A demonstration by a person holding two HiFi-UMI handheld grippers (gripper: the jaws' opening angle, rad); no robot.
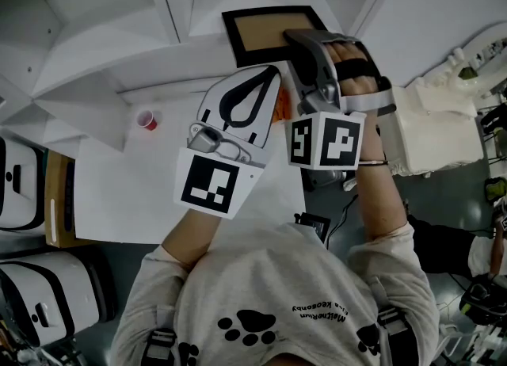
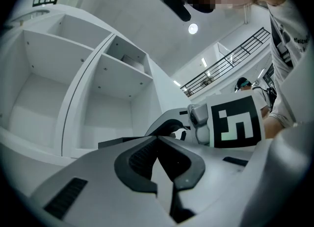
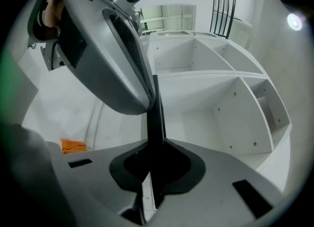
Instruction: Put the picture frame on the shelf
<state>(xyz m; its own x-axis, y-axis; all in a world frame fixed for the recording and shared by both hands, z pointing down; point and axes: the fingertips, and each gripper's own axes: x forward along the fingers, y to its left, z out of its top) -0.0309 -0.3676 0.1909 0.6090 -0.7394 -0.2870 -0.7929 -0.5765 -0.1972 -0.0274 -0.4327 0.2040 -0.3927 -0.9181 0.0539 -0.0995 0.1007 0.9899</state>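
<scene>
While the head view looks down on the picture frame (image 1: 265,32) as a black border round a brown panel, held out over the white shelf unit (image 1: 95,47), the right gripper view catches it edge-on. There it is only a thin dark line standing upright before the open shelf compartments. That same view shows the right tool (image 3: 155,145) pinching the frame's edge between its pads. Whether the frame touches the shelf, no view tells. The left tool (image 1: 271,74) sits just beside the right one, and the left gripper view shows it pressed together on nothing. Only the head view takes in the red cup (image 1: 147,121) on the white desk (image 1: 135,190). An orange scrap (image 3: 73,146) lies on the desk, plain in the right gripper view but half hidden between the tools from above.
</scene>
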